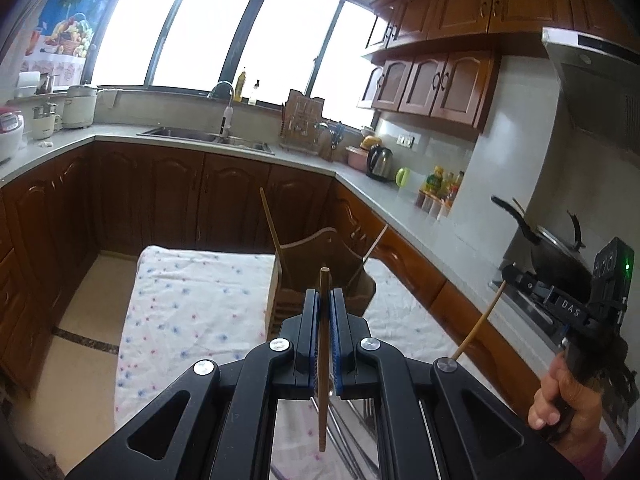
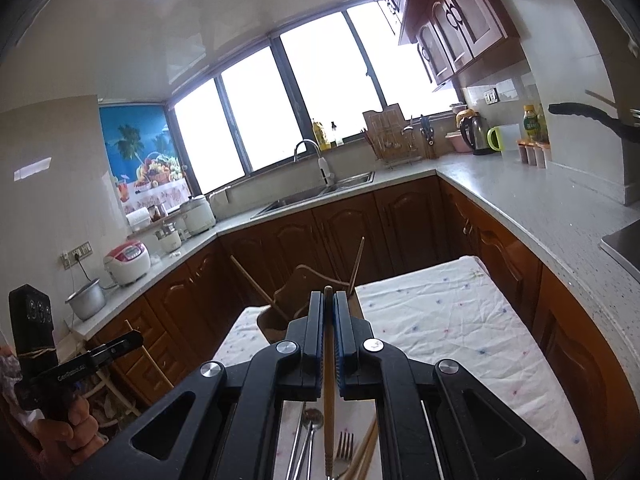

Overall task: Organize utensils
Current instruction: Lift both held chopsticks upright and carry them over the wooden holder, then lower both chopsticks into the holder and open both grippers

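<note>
Both tongs clenched, one chopstick each: left tongs [image 1: 324, 300] grip a dark chopstick [image 1: 322, 364], right tongs [image 2: 329, 304] a pale chopstick [image 2: 329, 384]. Just ahead of both, wooden holder [image 1: 320, 276] on the cloth-covered surface [image 1: 192, 304] has two sticks in already. Partly done, I'd say. Right view alone shows the leftovers under the tongs: fork [image 2: 345, 446], spoon [image 2: 311, 424], more chopsticks. Left view alone shows the stove pan [image 1: 556, 252] far right.

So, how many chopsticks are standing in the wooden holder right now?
2: one chopstick leans left in the wooden holder, another chopstick leans right. Each gripper also holds one outside it; more may be hidden inside.
</note>
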Motion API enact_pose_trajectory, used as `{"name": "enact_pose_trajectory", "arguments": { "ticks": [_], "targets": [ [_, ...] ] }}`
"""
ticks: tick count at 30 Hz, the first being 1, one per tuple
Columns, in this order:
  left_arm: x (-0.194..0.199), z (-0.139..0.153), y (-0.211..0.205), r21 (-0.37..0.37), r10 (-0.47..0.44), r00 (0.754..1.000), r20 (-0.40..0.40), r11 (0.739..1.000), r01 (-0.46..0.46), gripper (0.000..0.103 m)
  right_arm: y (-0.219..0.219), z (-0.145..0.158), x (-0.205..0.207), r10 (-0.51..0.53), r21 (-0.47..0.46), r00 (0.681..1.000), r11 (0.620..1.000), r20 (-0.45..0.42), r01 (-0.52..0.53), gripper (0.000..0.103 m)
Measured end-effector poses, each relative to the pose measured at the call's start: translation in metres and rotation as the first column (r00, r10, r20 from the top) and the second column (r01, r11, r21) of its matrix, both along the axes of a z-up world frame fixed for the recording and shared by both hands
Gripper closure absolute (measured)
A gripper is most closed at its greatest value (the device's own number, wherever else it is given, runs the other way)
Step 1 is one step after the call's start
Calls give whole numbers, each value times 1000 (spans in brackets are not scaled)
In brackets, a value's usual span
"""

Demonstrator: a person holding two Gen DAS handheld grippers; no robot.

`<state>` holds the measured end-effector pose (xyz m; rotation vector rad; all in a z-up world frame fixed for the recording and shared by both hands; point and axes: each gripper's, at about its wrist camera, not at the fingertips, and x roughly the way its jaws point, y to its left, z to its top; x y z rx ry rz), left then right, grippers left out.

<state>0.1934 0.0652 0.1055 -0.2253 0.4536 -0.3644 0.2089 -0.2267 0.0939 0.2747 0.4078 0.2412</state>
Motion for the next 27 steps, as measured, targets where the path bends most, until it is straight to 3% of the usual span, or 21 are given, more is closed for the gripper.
{"name": "enact_pose_trajectory", "arguments": {
  "ticks": [10,20,27],
  "targets": [
    [22,4,9,-73,37,997,73,997,-31,99,-5,13,28,-34,81,996,996,78,28,99],
    [70,10,8,-138,107,981,159,987,-85,99,-6,40,80,-80,158,981,986,174,53,99],
    [117,-12,6,-208,157,970,183,971,-118,99,-1,35,118,-125,154,968,984,215,93,99]
  ]
}}
